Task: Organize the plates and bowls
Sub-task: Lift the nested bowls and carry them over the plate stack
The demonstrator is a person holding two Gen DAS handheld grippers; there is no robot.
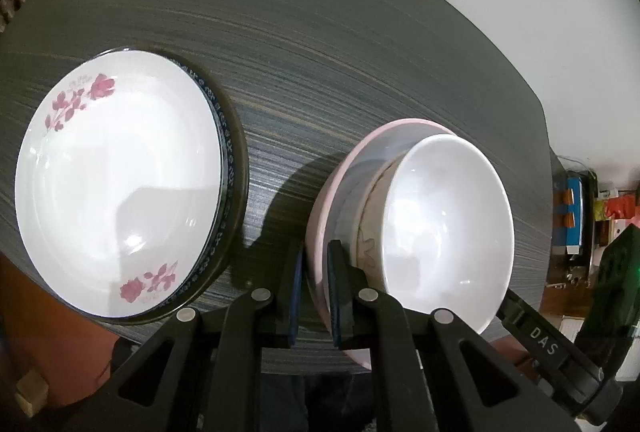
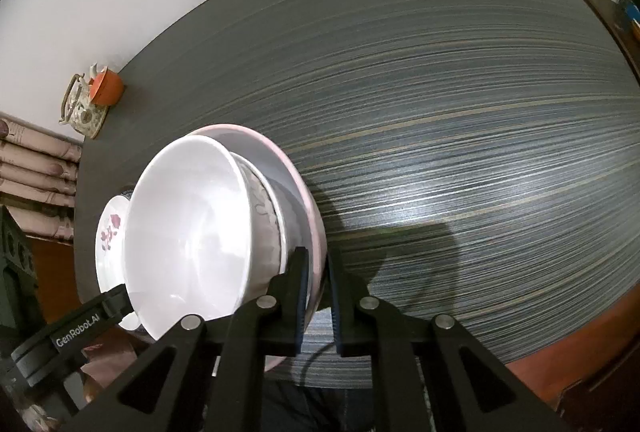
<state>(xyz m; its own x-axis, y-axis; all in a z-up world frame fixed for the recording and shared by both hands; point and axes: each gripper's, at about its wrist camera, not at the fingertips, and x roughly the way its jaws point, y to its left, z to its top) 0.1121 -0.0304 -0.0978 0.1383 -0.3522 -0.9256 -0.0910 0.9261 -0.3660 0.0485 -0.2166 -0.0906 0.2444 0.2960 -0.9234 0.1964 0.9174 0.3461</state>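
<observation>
Pink plate's (image 1: 320, 228) rim sits pinched between both grippers' jaws.

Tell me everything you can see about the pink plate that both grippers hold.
The pink plate is round and shallow, with a pale pink rim and a greyish-white glossy inside; it looks ceramic. It carries a patterned bowl with a white bowl nested in it. The left gripper is shut on its rim at one side, the right gripper is shut on the opposite side. It sits near the front edge of the dark striped table, beside a flowered plate stack, not touching it.
</observation>
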